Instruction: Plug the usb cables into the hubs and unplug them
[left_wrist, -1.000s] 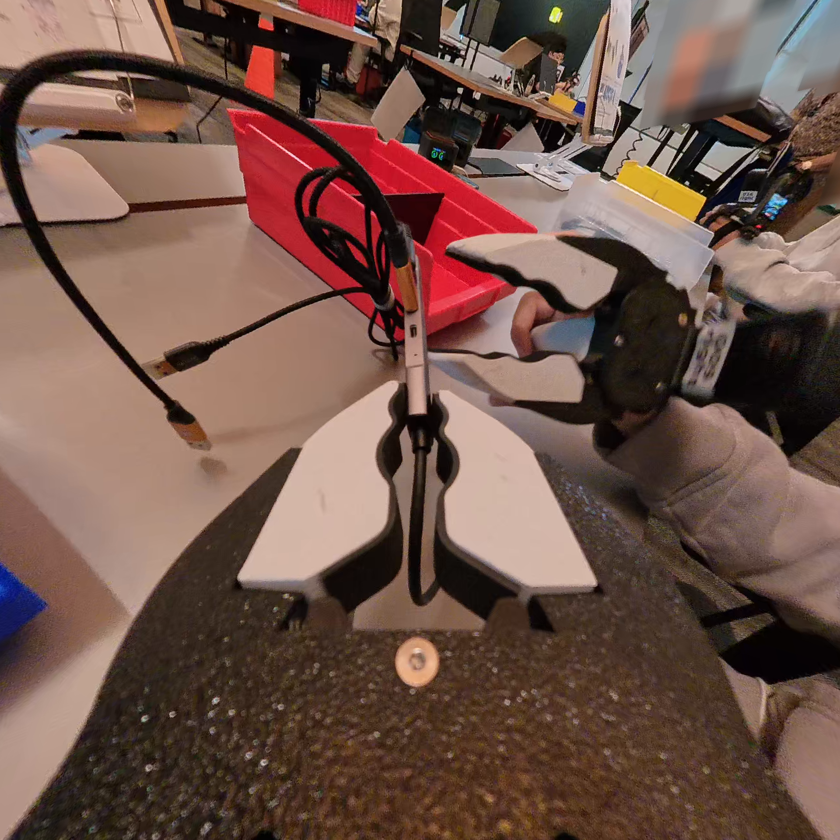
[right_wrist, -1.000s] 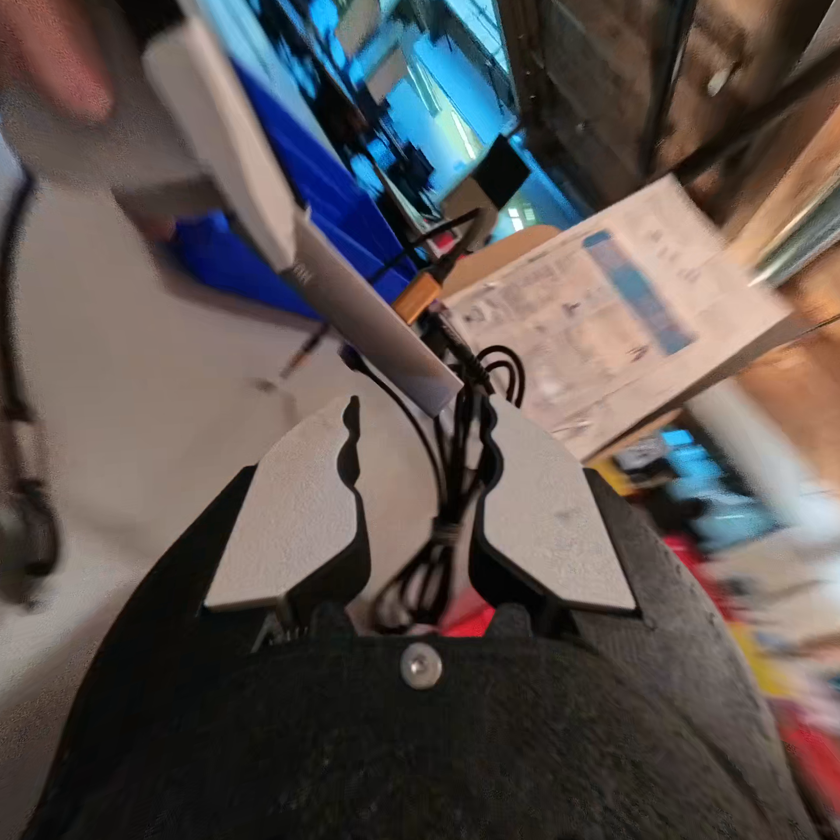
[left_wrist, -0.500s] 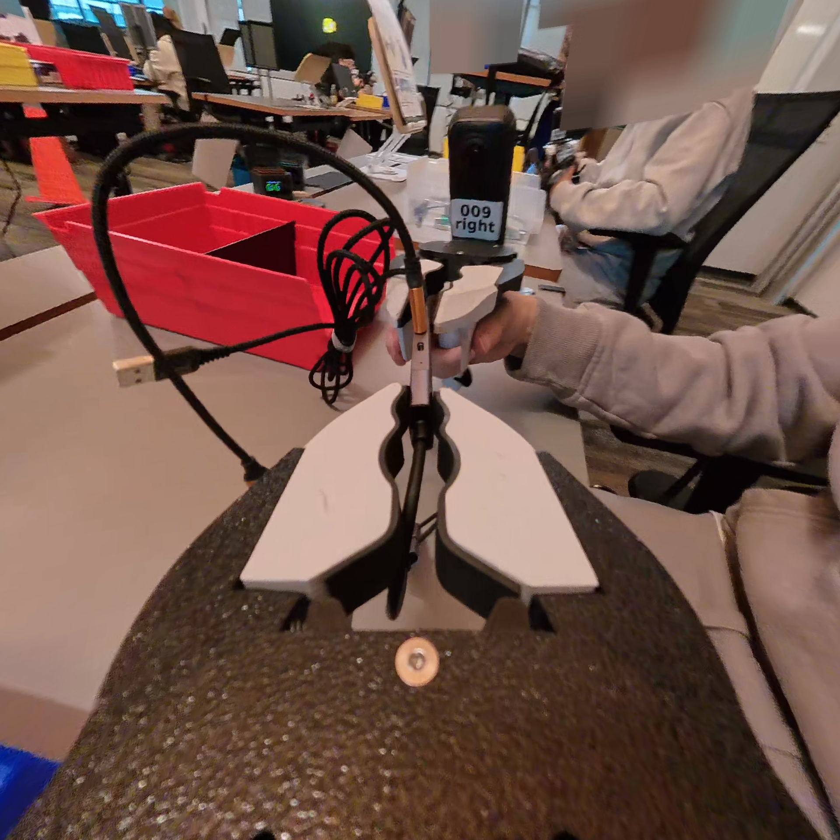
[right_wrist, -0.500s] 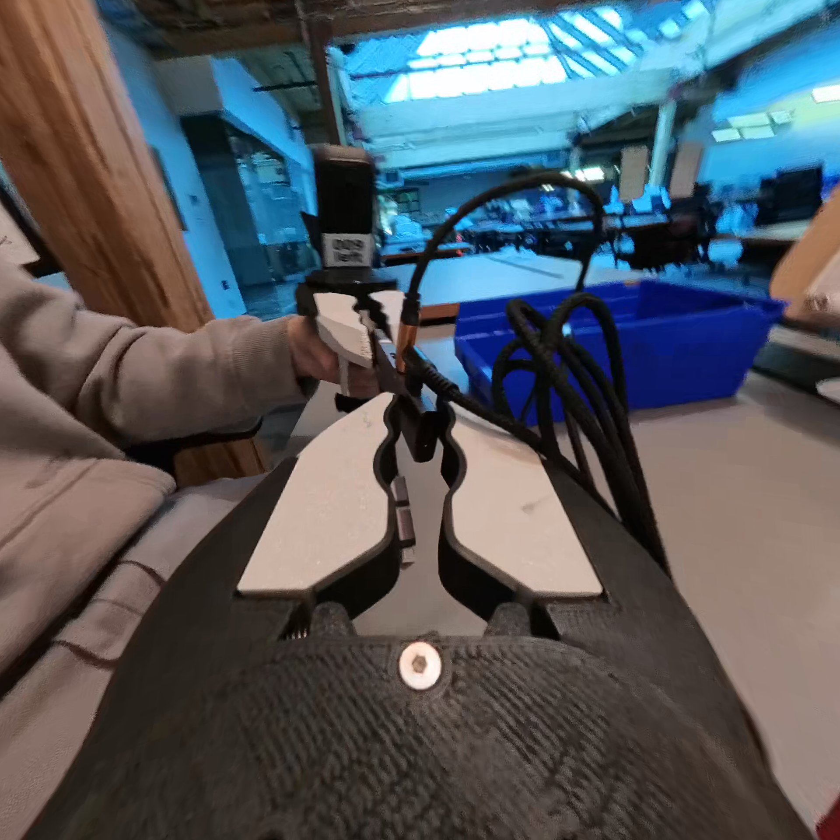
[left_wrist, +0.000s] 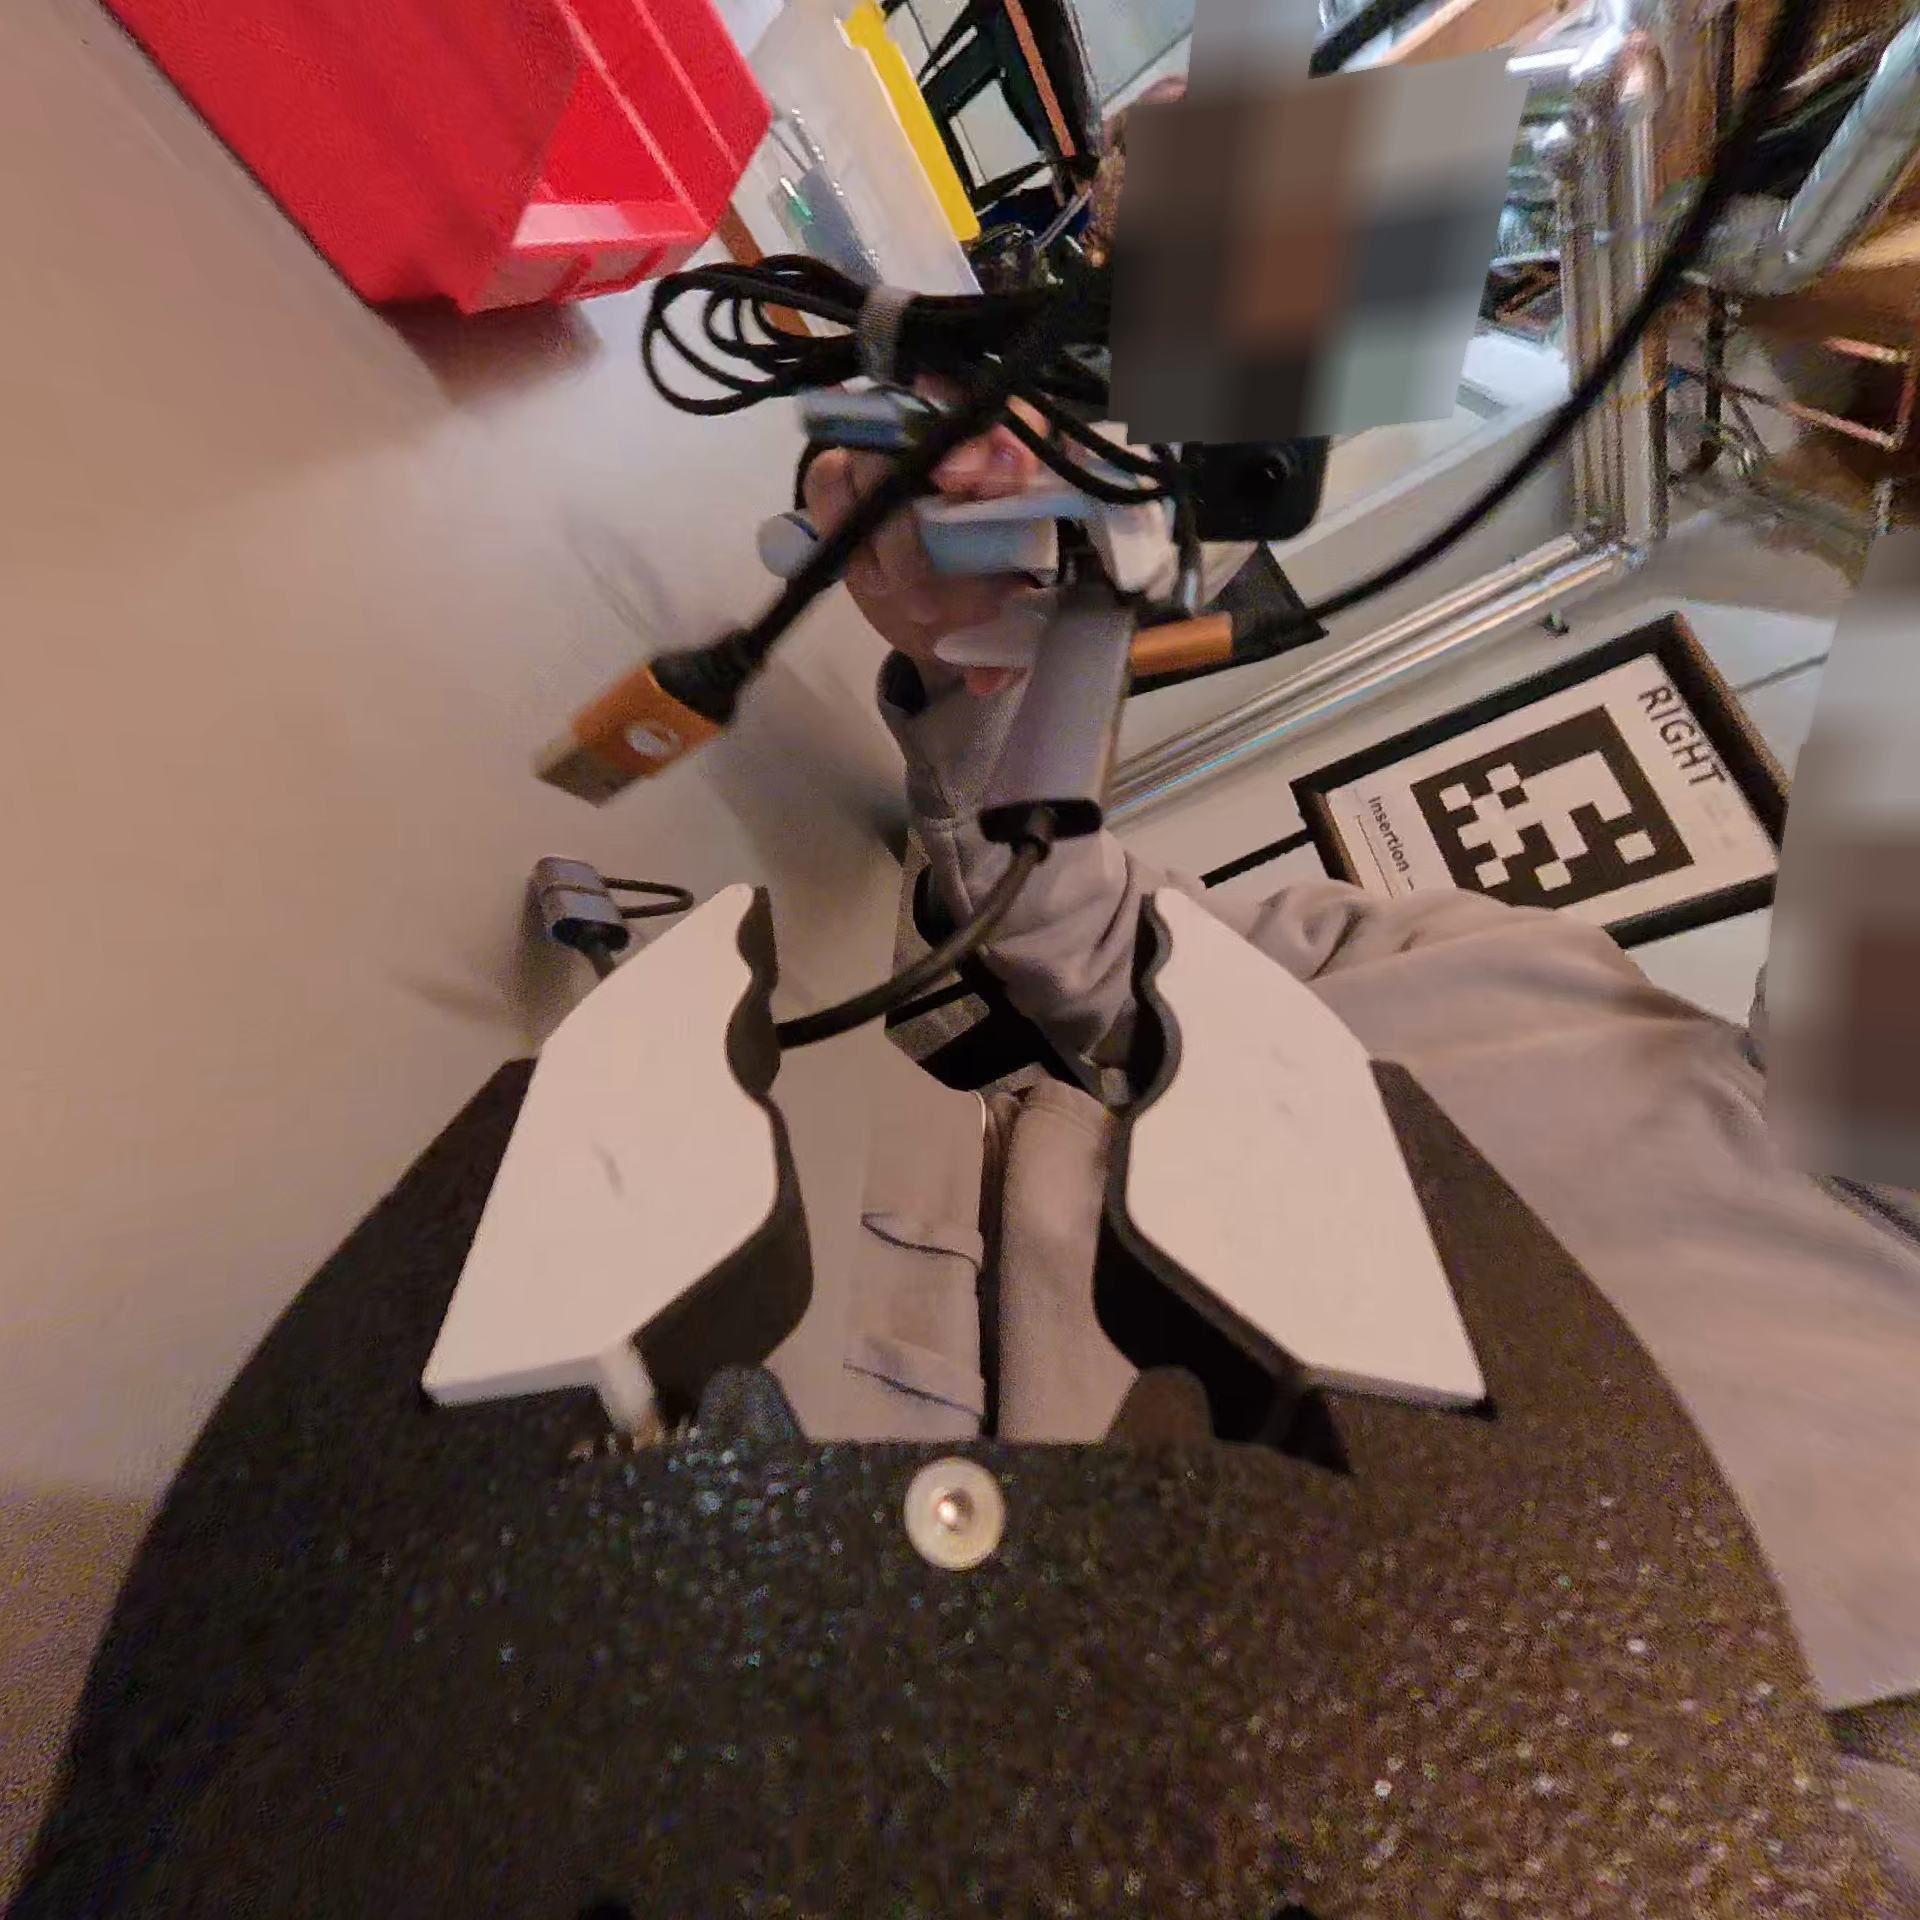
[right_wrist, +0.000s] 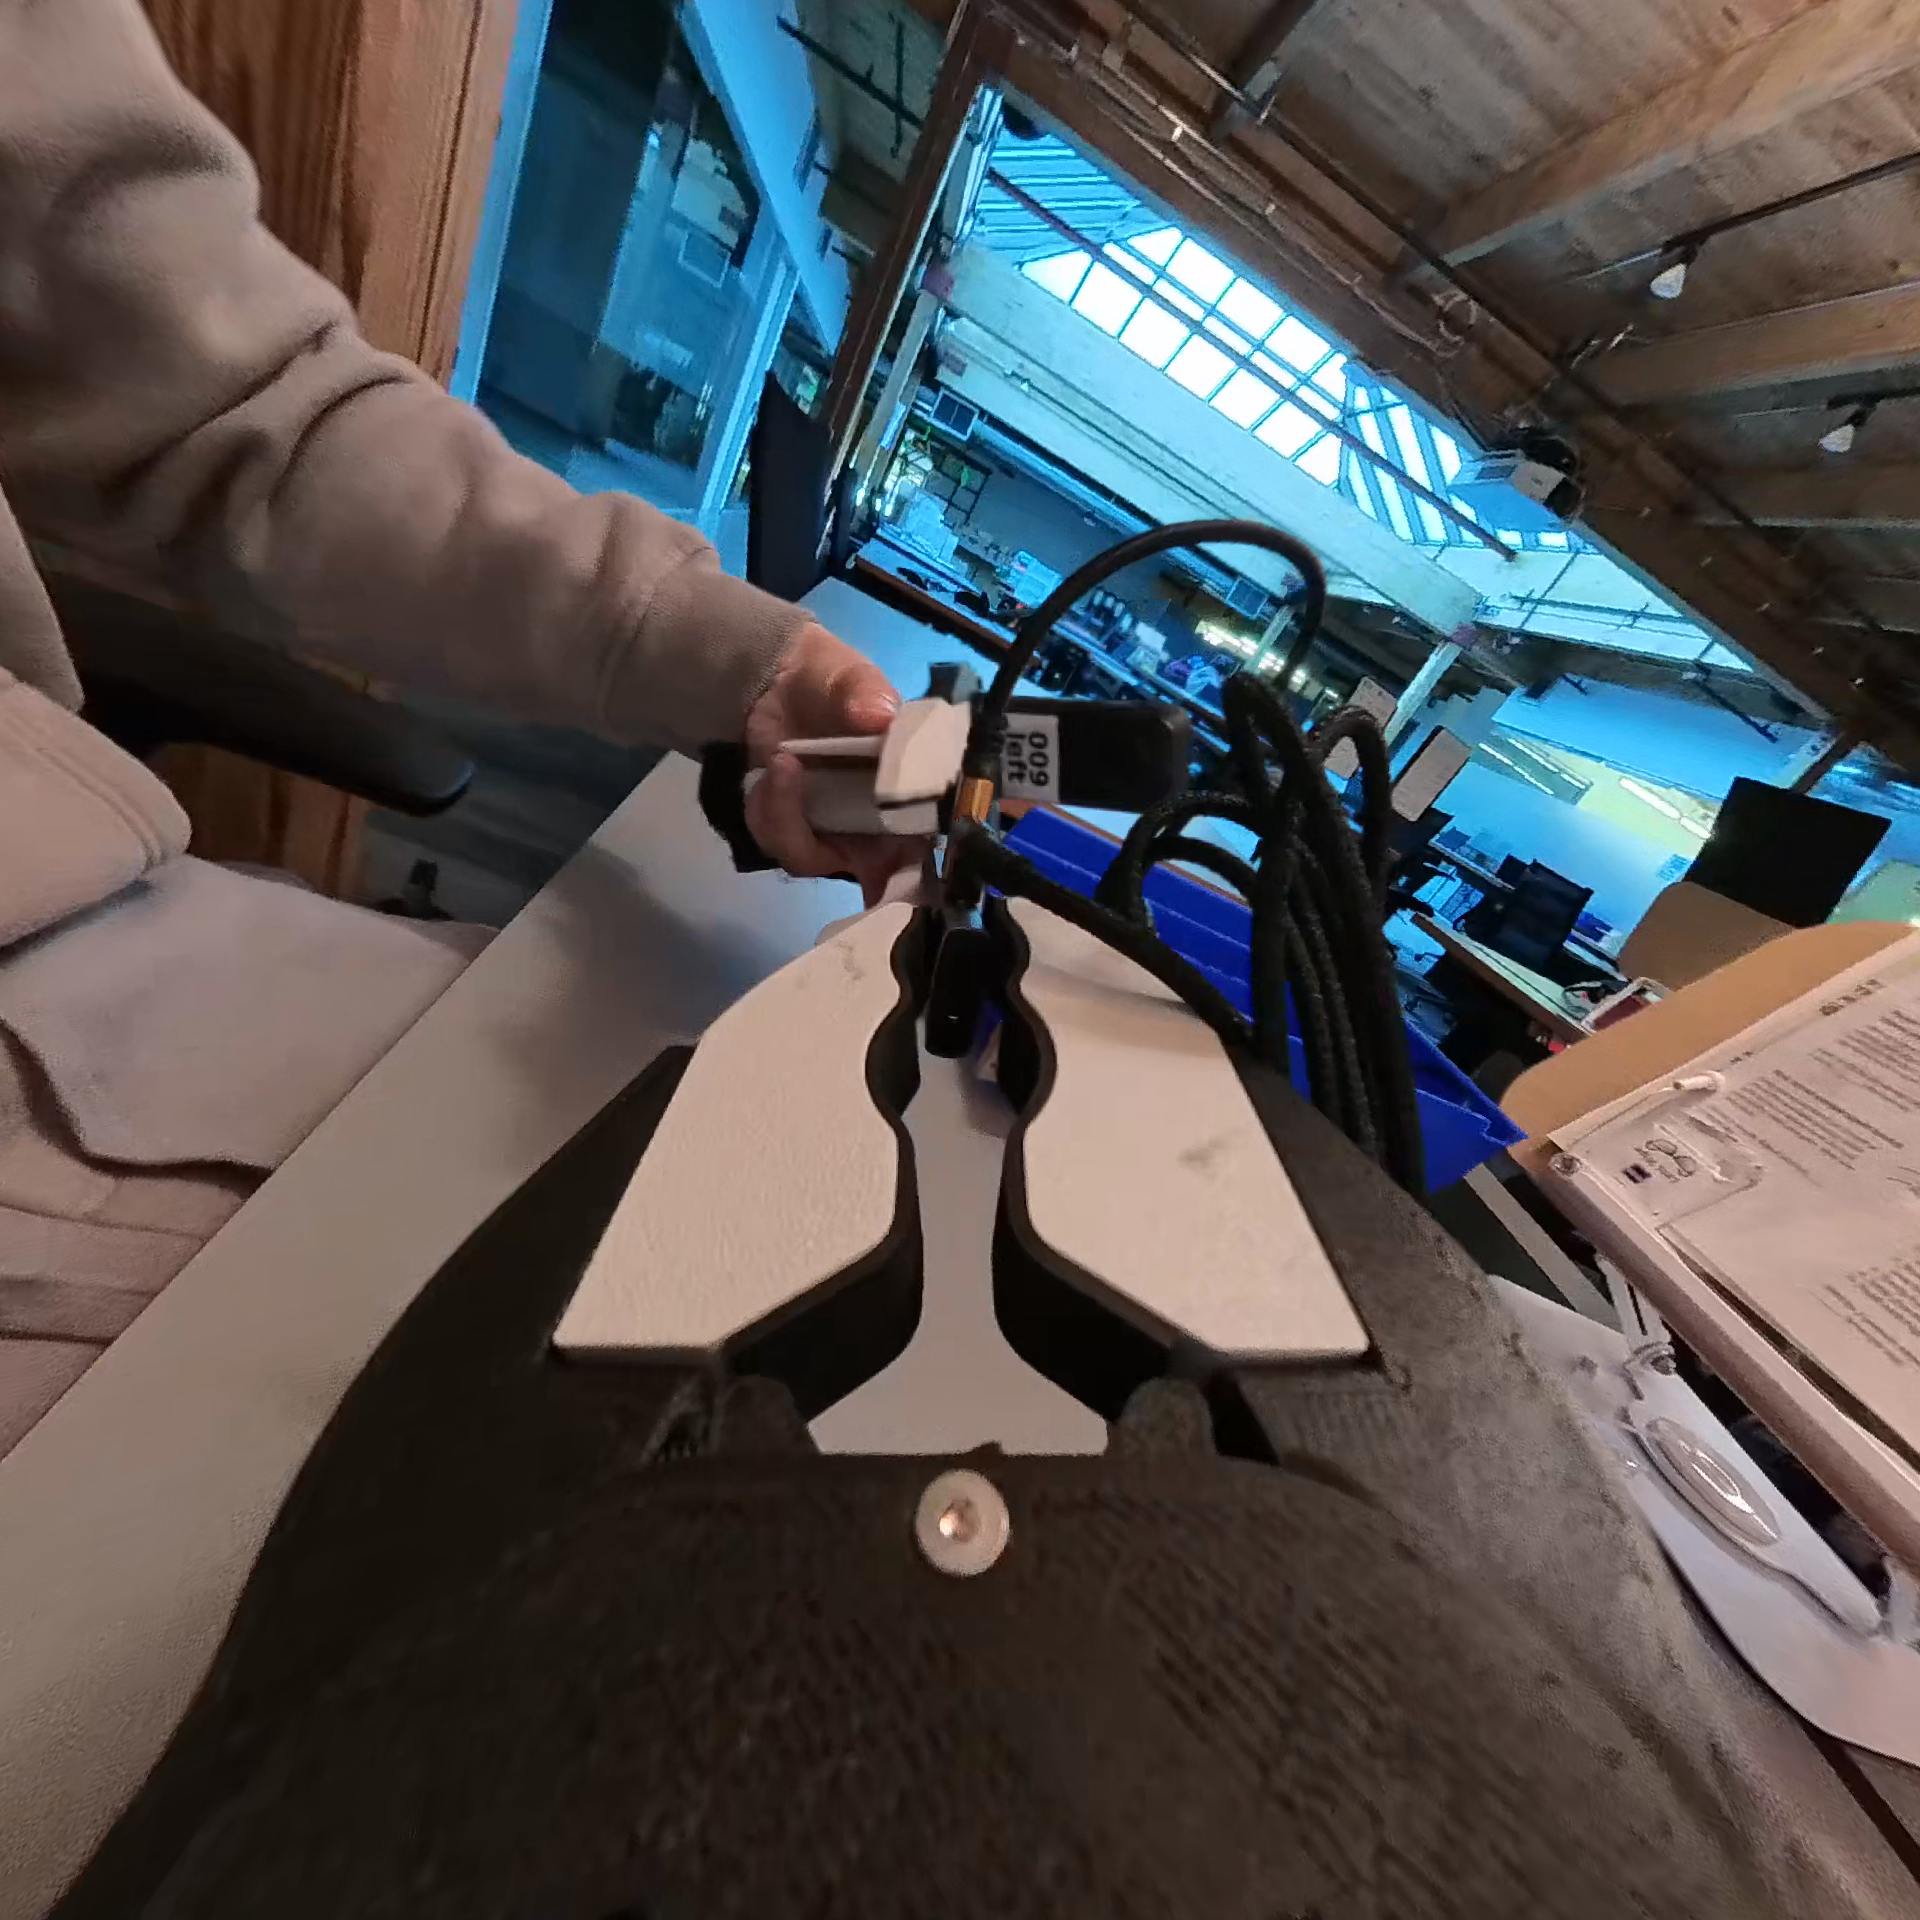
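Note:
In the left wrist view my left gripper (left_wrist: 951, 904) is open and empty. Beyond it the right gripper (left_wrist: 1039, 540) holds a grey USB hub (left_wrist: 1070, 707) by its far end. The hub's short black lead loops down between my left fingers. One orange-tipped plug (left_wrist: 1184, 644) sits in the hub's side, and another orange plug (left_wrist: 634, 727) dangles free. A bundled black cable (left_wrist: 810, 332) hangs behind. In the right wrist view my right gripper (right_wrist: 958, 914) is shut on the hub's dark end (right_wrist: 954, 987), with the left gripper (right_wrist: 914, 764) just past it.
A second hub (left_wrist: 571, 904) lies on the grey table (left_wrist: 260, 623). A red bin (left_wrist: 447, 135) stands at the far left. A framed marker card (left_wrist: 1538, 800) lies to the right. A blue bin (right_wrist: 1195, 935) and a clipboard with papers (right_wrist: 1766, 1122) show in the right wrist view. One gripper's finger ends stand about 10 cm off the other's.
My left gripper has opened and let go of the hub, which now hangs from the right gripper. Both views have tilted and the cable has swung.

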